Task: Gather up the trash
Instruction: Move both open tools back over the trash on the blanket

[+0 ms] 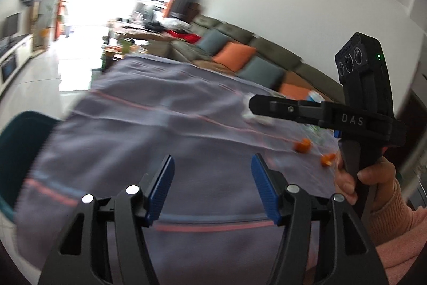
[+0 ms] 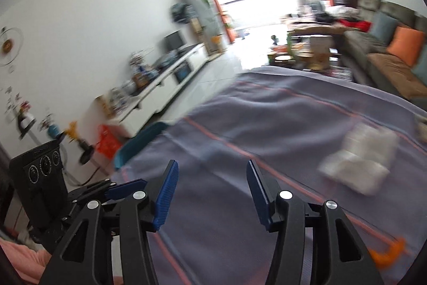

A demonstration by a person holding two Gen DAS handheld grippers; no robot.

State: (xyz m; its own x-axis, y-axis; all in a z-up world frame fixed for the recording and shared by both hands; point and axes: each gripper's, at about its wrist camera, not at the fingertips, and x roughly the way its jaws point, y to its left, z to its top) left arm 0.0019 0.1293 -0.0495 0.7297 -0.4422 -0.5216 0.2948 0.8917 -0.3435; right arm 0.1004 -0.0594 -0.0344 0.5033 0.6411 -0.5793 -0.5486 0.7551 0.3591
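Table under a purple-grey cloth [image 1: 165,124] with thin pink stripes. Two orange peel bits [image 1: 303,144] lie on it right of the left tongs, one touching the cloth near the right tongs' right finger. White crumpled wrapper [image 2: 360,164] ahead-right of the right tongs, blurred.

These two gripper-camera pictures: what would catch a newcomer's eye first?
Probably the blue-padded fingers of the left gripper and right gripper, spread open and empty over a grey-purple tablecloth with pink stripes. Next, bright orange peel scraps on the cloth's right side, and a crumpled white tissue wad ahead-right of the right gripper.
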